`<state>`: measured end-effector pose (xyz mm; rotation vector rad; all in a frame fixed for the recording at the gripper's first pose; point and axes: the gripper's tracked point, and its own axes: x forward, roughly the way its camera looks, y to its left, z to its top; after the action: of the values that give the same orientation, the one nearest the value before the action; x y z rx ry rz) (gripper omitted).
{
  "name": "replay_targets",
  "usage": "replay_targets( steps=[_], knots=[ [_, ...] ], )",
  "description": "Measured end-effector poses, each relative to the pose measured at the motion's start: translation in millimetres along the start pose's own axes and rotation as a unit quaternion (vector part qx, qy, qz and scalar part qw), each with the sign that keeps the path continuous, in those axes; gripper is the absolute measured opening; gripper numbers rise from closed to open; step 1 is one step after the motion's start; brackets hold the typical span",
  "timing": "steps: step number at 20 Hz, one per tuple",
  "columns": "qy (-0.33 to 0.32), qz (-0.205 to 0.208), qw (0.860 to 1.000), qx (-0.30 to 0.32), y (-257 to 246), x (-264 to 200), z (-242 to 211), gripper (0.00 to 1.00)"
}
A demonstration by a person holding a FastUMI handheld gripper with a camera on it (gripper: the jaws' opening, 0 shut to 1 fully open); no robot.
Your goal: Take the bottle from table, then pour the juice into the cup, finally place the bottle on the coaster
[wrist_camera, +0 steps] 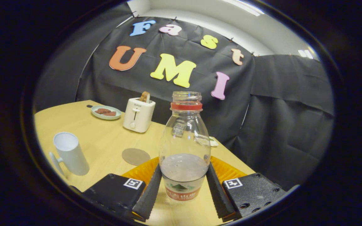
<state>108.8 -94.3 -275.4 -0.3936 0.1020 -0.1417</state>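
Between our two fingers, at the lower centre of the frame, stands the clear plastic bottle (184, 147) with its red neck ring and open mouth, about a third full of pale juice. Our gripper (184, 188) has both pads against the labelled lower body, one on each side, so we judge the jaws pinched on the bottle, low down where the wall is widest and the liquid's weight sits. Whether the bottle is off the pale wooden table (105, 141) or resting on it we cannot tell, since its base is hidden. At the lower left of the frame stands the white cylindrical cup (70, 153), upright with its handle toward us and its mouth open, well apart from the bottle, so pouring would call for a carry leftward and a tilt. Just left of the bottle, lying flat, is the round brown coaster (135, 156), bare and ready for the final step. Farther back, upper left of the table, we see a white toaster (138, 114) and a small green plate (106, 112) of food.
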Motion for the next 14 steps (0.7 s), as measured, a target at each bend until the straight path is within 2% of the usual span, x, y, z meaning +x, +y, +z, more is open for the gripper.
replay_targets(
  steps=[7,14],
  knots=[
    [-0.001,-0.021,0.994,-0.104,2,-7,3,0.78],
    [-0.014,-0.037,0.973,-0.229,17,-16,15,0.78]
  ],
)
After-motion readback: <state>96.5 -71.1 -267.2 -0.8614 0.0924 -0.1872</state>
